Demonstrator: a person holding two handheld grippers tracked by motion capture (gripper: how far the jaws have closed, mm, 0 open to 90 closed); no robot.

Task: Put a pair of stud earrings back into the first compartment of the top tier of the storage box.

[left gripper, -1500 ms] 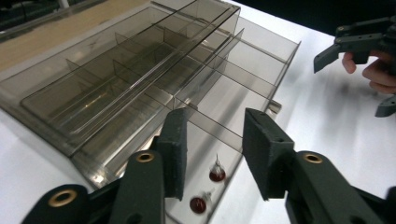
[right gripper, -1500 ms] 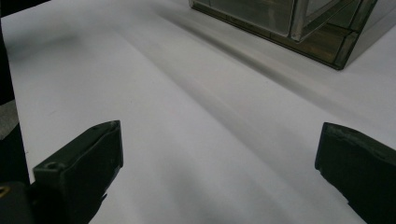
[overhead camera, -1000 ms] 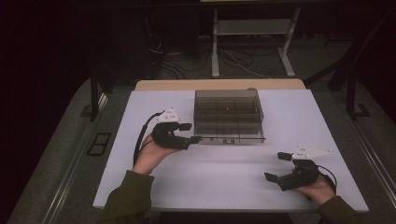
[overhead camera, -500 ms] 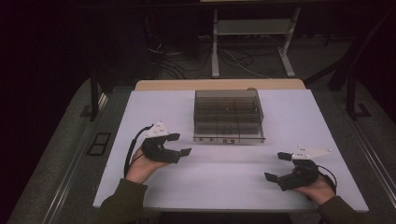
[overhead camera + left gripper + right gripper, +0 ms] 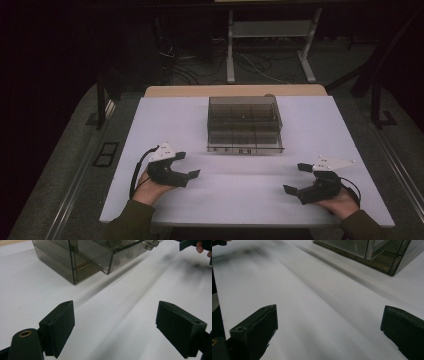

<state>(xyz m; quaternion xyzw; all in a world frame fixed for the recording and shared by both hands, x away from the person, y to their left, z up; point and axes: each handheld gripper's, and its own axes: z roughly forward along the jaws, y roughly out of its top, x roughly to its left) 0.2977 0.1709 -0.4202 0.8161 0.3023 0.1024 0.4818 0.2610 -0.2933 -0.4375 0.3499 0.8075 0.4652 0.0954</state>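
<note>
A smoky clear plastic drawer box stands at the middle back of the white table. It also appears at the top of the left gripper view as the drawer box, with one drawer pushed out a little, and in the right gripper view as the drawer box. My left gripper rests low at the front left, well short of the box; its jaws have just been opening and hold nothing. At the front right my right gripper stands open and empty.
A pale wooden strip runs behind the table. Beyond it a metal stand and cables sit on the dark floor. Bare table top lies between the two grippers and in front of the box.
My left gripper has drawn back from the box's front left corner toward the near left of the table and sunk lower, its jaws wider apart. The right gripper has stayed put.
</note>
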